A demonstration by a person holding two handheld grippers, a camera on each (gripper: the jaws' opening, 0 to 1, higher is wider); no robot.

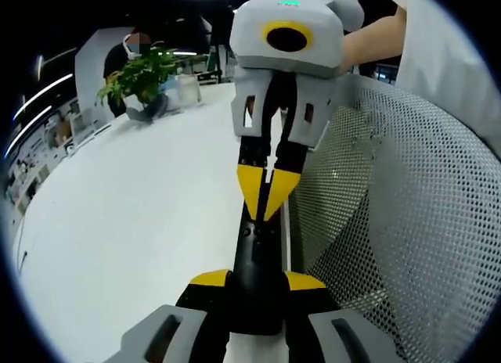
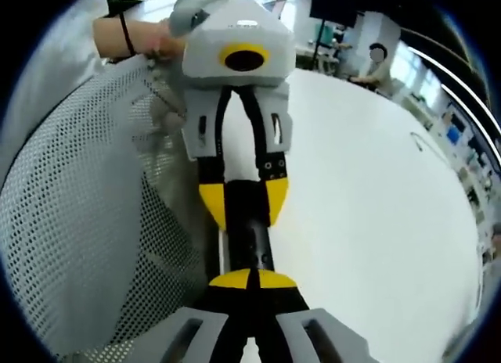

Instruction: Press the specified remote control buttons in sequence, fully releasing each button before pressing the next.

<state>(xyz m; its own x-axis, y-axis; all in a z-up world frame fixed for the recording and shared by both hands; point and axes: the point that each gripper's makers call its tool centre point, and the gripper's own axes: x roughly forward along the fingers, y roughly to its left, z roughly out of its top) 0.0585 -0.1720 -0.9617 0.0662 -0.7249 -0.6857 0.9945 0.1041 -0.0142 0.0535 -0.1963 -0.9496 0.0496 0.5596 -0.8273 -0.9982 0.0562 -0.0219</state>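
A long black remote control (image 1: 254, 253) is held above the white table, with my left gripper (image 1: 257, 281) shut on its sides near the bottom of the left gripper view. My right gripper (image 1: 266, 195) comes in from above with its yellow tips shut together, their points down on the remote's far end. In the right gripper view my right gripper (image 2: 252, 279) is shut with its tips on the remote (image 2: 249, 249). Beyond them, the left gripper (image 2: 244, 203) clamps the remote between its yellow fingers. Individual buttons are too dark to make out.
The white table (image 1: 141, 222) spreads wide beside the grippers. A grey mesh chair back (image 1: 407, 206) stands close along one side. A potted plant (image 1: 141, 77) sits at the table's far end, near a seated person. A hand (image 2: 133, 38) holds the left gripper.
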